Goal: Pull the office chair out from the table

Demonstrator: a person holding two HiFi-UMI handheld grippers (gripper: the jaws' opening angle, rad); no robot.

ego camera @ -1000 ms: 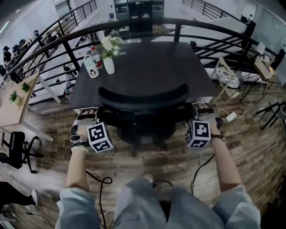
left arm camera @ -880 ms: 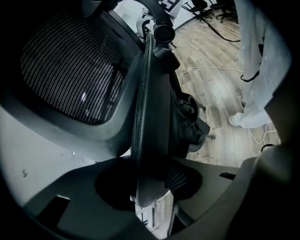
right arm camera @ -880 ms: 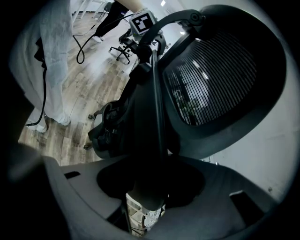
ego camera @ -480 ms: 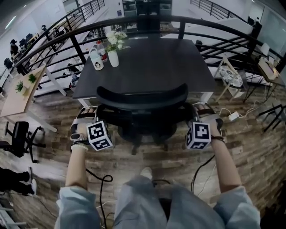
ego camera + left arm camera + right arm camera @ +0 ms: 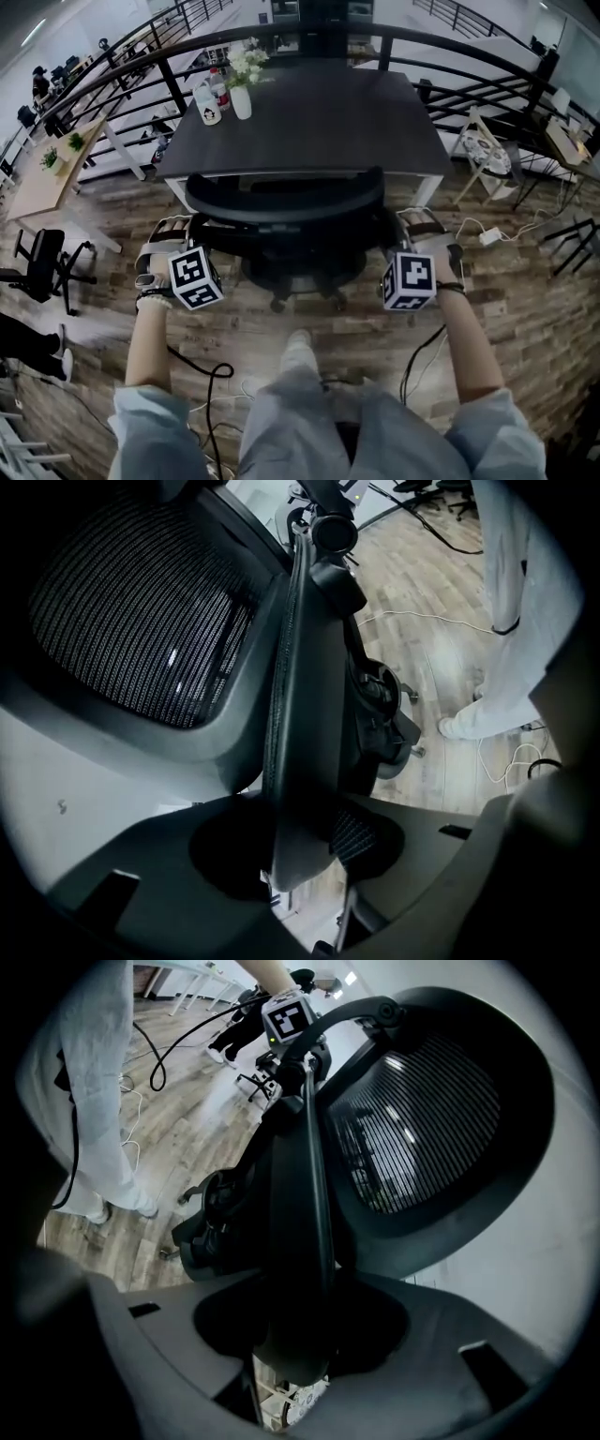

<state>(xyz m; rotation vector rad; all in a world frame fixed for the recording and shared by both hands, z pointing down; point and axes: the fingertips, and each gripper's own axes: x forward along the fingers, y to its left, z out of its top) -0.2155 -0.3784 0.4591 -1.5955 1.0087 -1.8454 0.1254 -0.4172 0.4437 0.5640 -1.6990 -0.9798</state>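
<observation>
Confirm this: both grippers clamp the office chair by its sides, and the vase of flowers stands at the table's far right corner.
Wrong corner: the head view shows the vase of flowers at the far left corner of the table. The left gripper and right gripper do clamp the office chair by its sides.

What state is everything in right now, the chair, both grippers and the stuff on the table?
Chair: upright, back near the table edge.
Left gripper: jaws shut on left armrest.
Right gripper: jaws shut on right armrest.
Bottle: upright on table.
Vase: upright, holding flowers.
</observation>
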